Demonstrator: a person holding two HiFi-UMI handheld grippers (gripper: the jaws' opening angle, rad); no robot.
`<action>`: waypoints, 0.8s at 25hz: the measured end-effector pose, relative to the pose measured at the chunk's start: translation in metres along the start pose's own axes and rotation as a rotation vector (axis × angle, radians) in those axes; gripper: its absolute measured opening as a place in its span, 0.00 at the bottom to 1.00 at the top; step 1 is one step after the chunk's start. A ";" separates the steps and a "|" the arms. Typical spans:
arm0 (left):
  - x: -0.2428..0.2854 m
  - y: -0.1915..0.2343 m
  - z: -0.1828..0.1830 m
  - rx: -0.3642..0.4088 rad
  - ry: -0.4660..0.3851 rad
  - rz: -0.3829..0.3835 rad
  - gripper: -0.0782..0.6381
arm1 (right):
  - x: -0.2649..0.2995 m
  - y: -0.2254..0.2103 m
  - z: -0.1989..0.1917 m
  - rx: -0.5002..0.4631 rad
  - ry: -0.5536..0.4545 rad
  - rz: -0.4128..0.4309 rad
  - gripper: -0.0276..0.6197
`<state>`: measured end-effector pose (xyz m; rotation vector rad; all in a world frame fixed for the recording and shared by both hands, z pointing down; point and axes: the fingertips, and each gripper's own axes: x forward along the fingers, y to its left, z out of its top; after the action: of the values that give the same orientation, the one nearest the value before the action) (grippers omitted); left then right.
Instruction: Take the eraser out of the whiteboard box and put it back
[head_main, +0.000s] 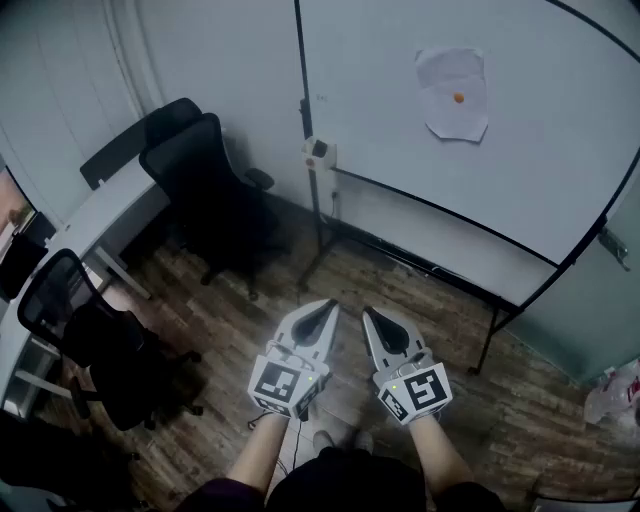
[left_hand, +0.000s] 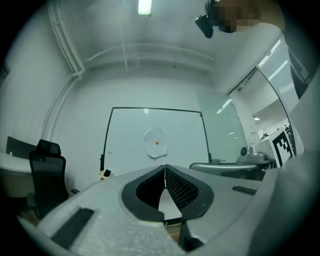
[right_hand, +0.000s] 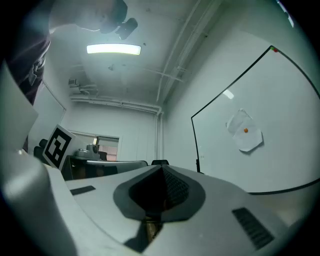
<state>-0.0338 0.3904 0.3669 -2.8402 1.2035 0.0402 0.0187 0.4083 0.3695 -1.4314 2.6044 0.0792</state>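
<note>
A small white box (head_main: 320, 152) hangs on the left post of the big whiteboard (head_main: 520, 180); something dark shows in it, too small to tell as the eraser. The left gripper view shows the same box (left_hand: 105, 173) low at the board's left edge. My left gripper (head_main: 330, 304) and right gripper (head_main: 367, 313) are held side by side over the floor, pointing toward the board and well short of it. The left gripper (left_hand: 165, 167) has its tips together with nothing between them. The right gripper (right_hand: 162, 169) is likewise shut and empty.
A sheet of paper (head_main: 453, 93) is pinned to the board by an orange magnet. Black office chairs (head_main: 205, 180) and a white desk (head_main: 95, 215) stand to the left. The board's stand legs (head_main: 490, 335) rest on the wooden floor ahead. A plastic bag (head_main: 615, 392) lies at the right.
</note>
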 end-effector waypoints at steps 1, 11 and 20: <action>0.001 -0.002 -0.001 -0.002 -0.004 -0.002 0.12 | -0.001 -0.002 0.001 -0.002 -0.002 0.001 0.05; 0.005 -0.021 -0.009 -0.006 0.001 -0.022 0.12 | -0.014 -0.003 -0.001 0.031 -0.013 0.032 0.05; 0.009 -0.028 -0.015 -0.005 0.013 -0.018 0.12 | -0.022 -0.011 -0.007 0.041 -0.001 0.024 0.05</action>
<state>-0.0070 0.4023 0.3822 -2.8597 1.1819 0.0236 0.0390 0.4195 0.3801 -1.3860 2.6070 0.0297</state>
